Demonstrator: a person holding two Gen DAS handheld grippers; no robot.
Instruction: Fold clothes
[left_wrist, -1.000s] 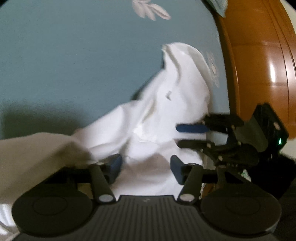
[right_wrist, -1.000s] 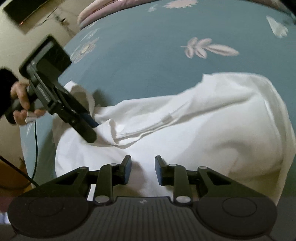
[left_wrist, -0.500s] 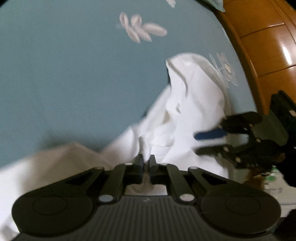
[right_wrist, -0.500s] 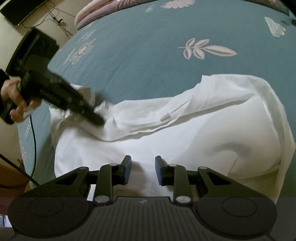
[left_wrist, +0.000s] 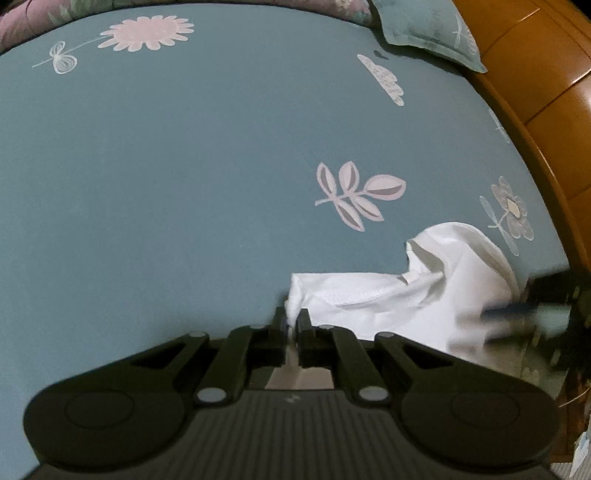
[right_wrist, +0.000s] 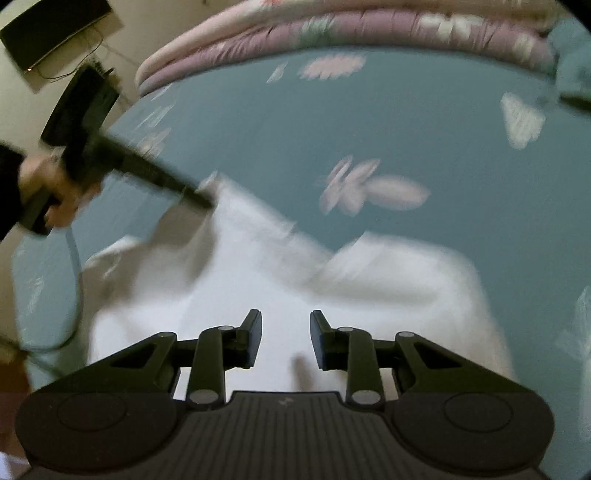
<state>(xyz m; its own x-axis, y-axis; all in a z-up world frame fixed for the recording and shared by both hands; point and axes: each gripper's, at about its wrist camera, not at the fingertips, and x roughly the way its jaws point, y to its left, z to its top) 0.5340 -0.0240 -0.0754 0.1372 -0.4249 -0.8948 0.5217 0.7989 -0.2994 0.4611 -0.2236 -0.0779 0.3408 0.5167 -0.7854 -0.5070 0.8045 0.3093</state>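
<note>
- The white garment lies rumpled on the bed, running from the left gripper rightward toward the wooden bed frame.
- The left gripper's fingers are clamped on a corner of the cloth.
- The right gripper hovers over the cloth's middle, fingers apart and empty.
- No containers are in sight.

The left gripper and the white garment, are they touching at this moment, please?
Touching: the left wrist view shows the left gripper shut, pinching an edge of the white garment.
</note>
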